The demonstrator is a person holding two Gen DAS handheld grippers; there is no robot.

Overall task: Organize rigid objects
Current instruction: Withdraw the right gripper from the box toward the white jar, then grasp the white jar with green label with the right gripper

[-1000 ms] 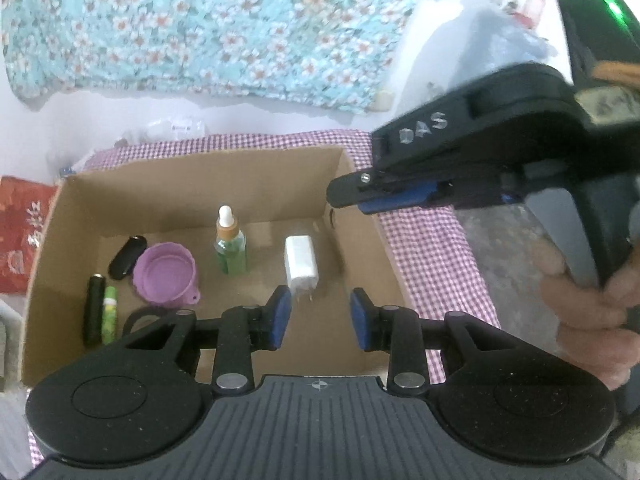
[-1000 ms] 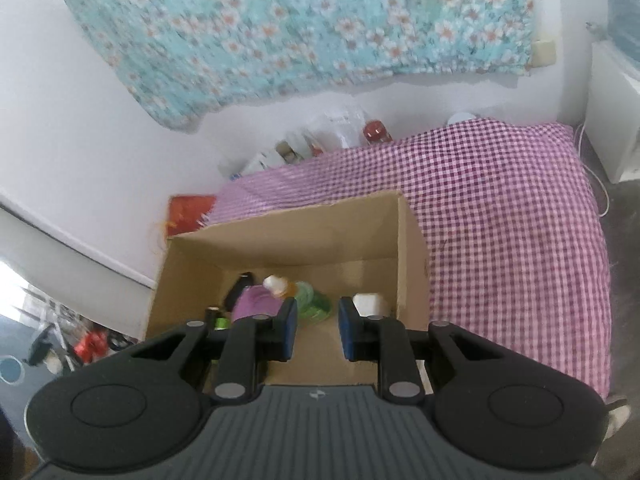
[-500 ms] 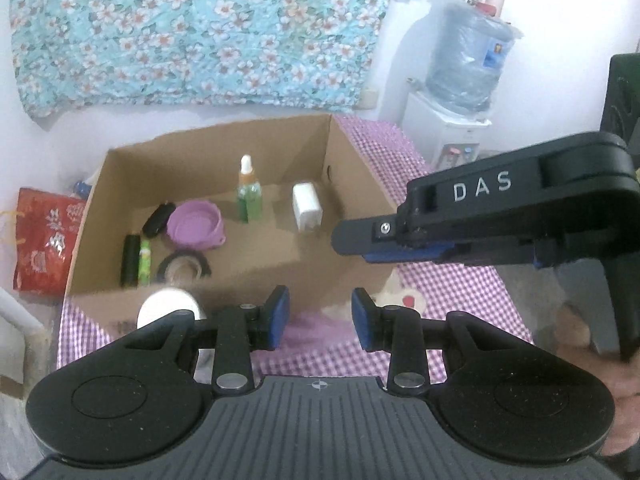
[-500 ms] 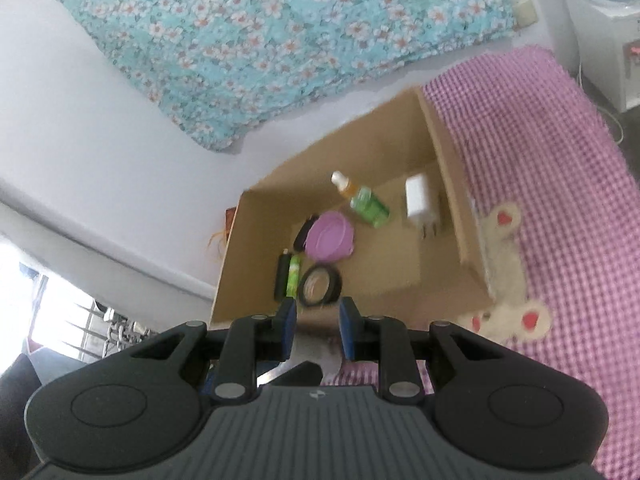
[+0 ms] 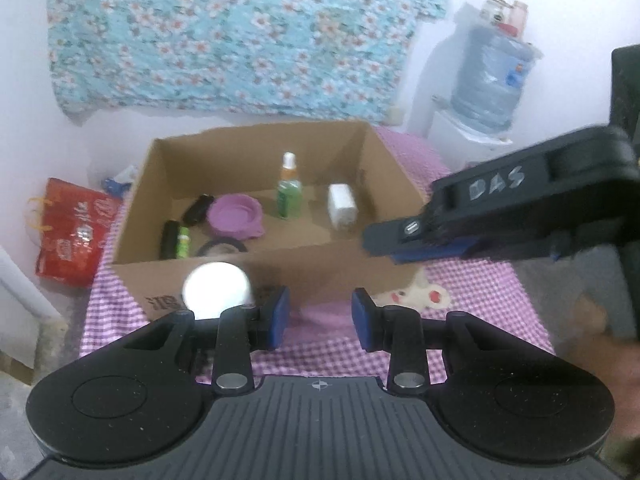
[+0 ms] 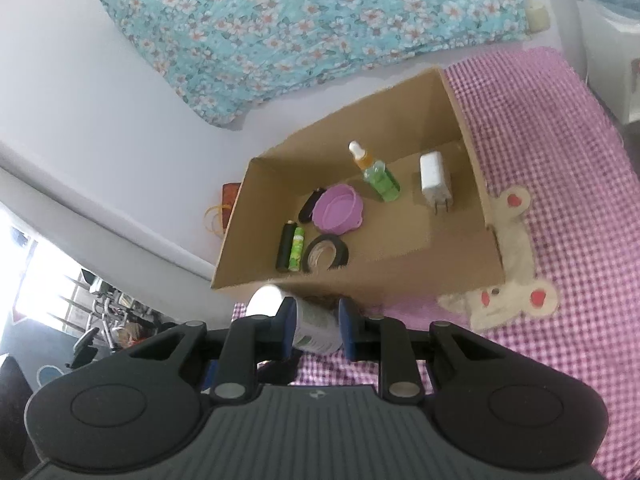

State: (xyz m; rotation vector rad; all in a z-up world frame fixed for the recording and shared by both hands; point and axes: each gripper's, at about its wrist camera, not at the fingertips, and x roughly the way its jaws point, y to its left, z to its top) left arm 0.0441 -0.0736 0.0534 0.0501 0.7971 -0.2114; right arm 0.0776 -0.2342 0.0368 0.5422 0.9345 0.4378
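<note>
An open cardboard box (image 5: 280, 268) (image 6: 400, 280) stands on a purple checked cloth. It holds a green dropper bottle (image 5: 289, 196) (image 6: 378, 178), a white charger (image 5: 341, 210) (image 6: 434, 178), a purple bowl (image 5: 236, 220) (image 6: 338, 214), a black tape roll (image 6: 326, 254) and a green tube (image 6: 297, 249) beside a black one. A white-lidded jar (image 5: 216, 290) (image 6: 316, 328) lies on the cloth before the box. My left gripper (image 5: 320, 318) is open and empty, right of the jar. My right gripper (image 6: 314, 328) (image 5: 400, 240) hovers open well above the jar, which shows through its gap.
A cream bear-shaped patch (image 6: 508, 292) lies on the checked cloth (image 6: 560, 160) at the box's right corner. A red bag (image 5: 68, 232) sits left of the table, a water jug (image 5: 492, 80) at the back right. A floral cloth (image 5: 240, 32) hangs on the wall.
Both grippers have drawn back from over the box to its near side. The box now looks farther off, and the white jar in front of it has come into view.
</note>
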